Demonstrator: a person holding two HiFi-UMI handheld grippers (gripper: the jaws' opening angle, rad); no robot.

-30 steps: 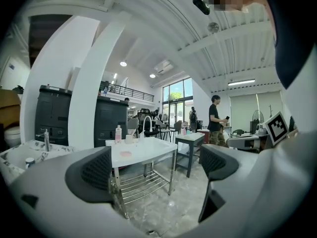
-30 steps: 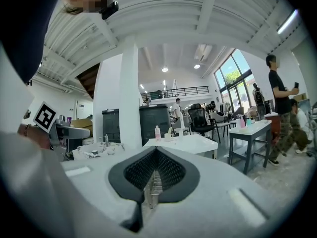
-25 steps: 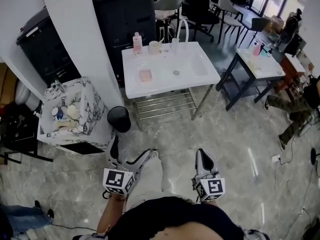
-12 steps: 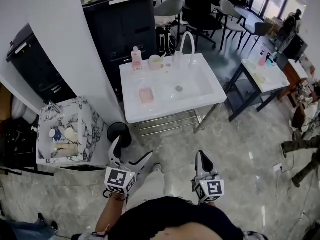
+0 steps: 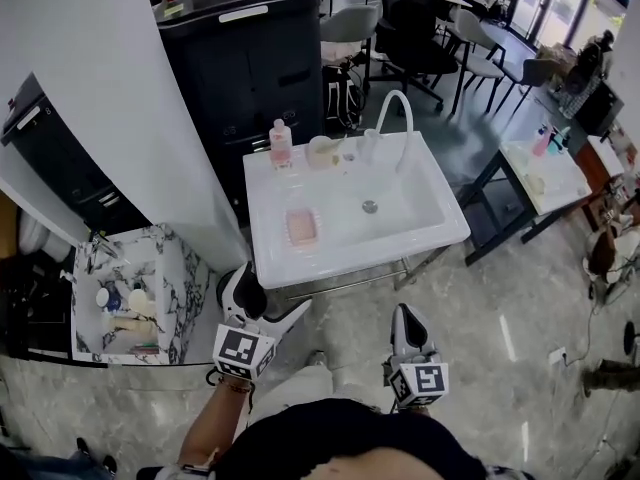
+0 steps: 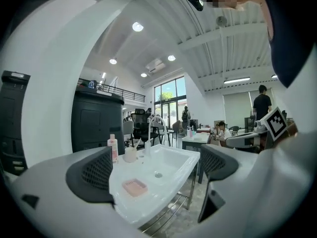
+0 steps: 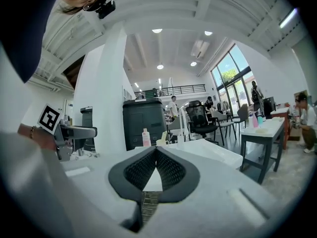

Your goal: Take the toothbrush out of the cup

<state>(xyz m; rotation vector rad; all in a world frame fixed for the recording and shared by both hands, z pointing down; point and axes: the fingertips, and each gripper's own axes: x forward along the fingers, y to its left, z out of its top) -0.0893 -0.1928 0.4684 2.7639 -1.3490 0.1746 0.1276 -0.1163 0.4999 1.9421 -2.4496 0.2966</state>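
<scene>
A cream cup [image 5: 322, 151] with a toothbrush in it stands at the back rim of the white sink [image 5: 400, 238], between a pink bottle [image 5: 281, 143] and the arched tap [image 5: 393, 116]. The left gripper view shows the cup [image 6: 130, 153] far beyond the jaws. In the right gripper view the cup [image 7: 161, 142] shows the toothbrush [image 7: 164, 135] sticking up. My left gripper [image 5: 265, 303] hangs open and empty in front of the sink's near left corner. My right gripper [image 5: 408, 320] is shut with nothing in it, below the sink's front edge. Both are well short of the cup.
A pink soap dish [image 5: 302, 226] lies on the sink's left side, and a clear glass [image 5: 370, 143] stands by the tap. A black cabinet [image 5: 250, 48] rises behind, a white pillar [image 5: 110, 98] to the left, a marble-patterned basin [image 5: 170, 268] beside it. A table [image 5: 545, 173] and chairs stand at the right.
The sink has come closer and lower in the head view as I moved toward it. Both grippers keep their places and states.
</scene>
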